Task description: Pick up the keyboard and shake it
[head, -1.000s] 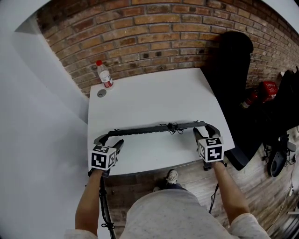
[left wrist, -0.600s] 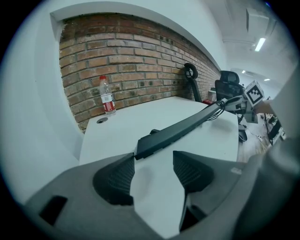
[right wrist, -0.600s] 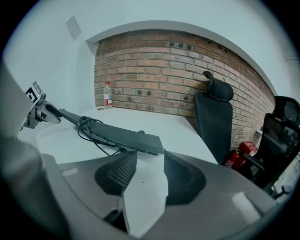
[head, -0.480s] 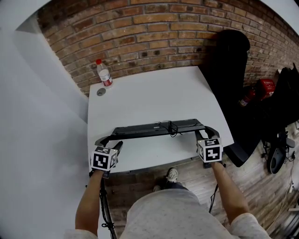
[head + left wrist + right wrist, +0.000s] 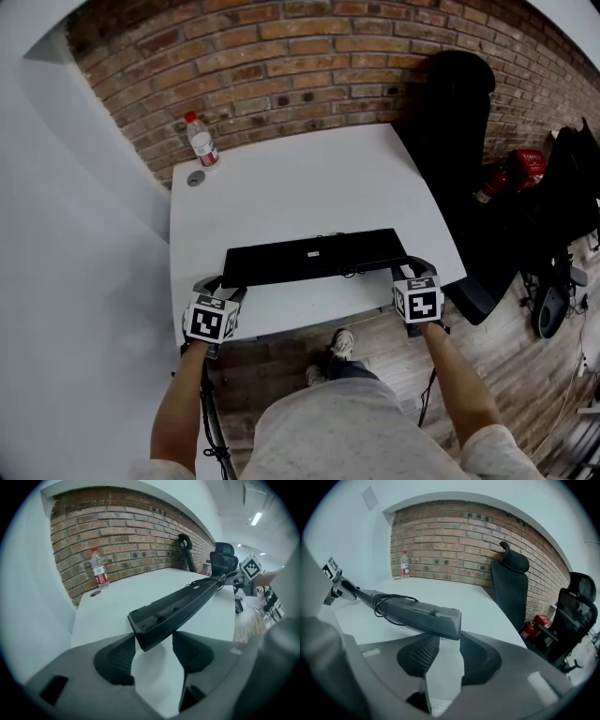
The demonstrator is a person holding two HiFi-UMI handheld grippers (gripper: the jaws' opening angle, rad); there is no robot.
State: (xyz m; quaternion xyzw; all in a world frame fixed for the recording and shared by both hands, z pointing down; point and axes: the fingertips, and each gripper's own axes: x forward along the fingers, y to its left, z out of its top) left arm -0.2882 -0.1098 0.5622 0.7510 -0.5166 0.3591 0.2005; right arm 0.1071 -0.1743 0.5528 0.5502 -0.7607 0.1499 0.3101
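Observation:
A long black keyboard (image 5: 314,256) hangs above the front part of the white table (image 5: 281,178), with its broad dark face turned up toward my head. Its coiled cable (image 5: 386,603) lies against it. My left gripper (image 5: 220,286) holds the keyboard's left end (image 5: 154,623) between its pads. My right gripper (image 5: 412,272) holds the right end (image 5: 440,620), and its jaws are closing tighter on it. In the right gripper view the keyboard runs away to the left gripper's marker cube (image 5: 330,569).
A plastic water bottle (image 5: 201,142) with a red cap stands at the table's far left corner by the brick wall, a small grey disc (image 5: 195,178) beside it. A black office chair (image 5: 459,112) and a red fire extinguisher (image 5: 511,178) stand right of the table.
The keyboard has turned from edge-on to showing its broad face. Both grippers have stayed on its ends and shifted slightly toward me.

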